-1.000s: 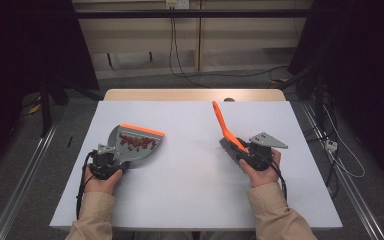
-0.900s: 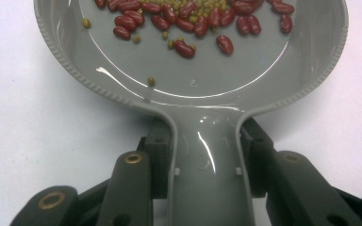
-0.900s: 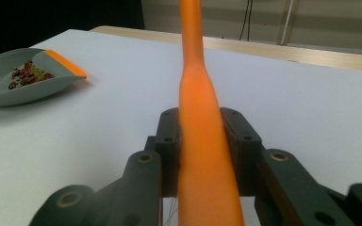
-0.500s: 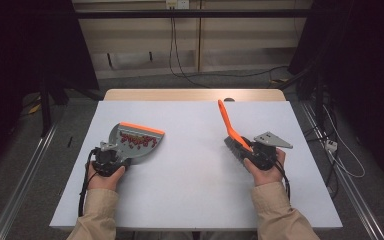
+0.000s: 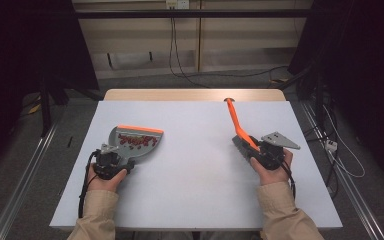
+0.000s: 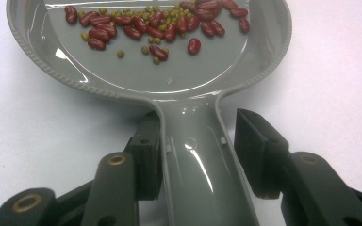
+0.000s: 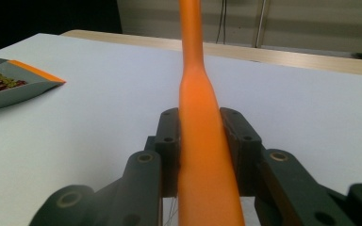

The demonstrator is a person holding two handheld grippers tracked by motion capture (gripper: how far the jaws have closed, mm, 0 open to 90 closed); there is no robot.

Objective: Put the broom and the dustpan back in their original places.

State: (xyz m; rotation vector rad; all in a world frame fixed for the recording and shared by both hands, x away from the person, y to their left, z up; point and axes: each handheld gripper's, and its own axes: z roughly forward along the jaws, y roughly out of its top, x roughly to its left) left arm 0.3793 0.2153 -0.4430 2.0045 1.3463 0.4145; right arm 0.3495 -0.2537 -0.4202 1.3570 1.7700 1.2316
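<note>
The left gripper stands parted around the handle of the dustpan, resting left on the table; the right gripper clamps the brush, handle pointing far

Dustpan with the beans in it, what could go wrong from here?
1. The left gripper has its jaws apart around the dustpan handle, one pad clear of it; lifted now, the pan could slip.
2. The red beans and small green ones lie loose near the orange lip, so tilting forward would likely spill them.
3. The right gripper clamps the orange brush, whose handle juts over the table.
</note>
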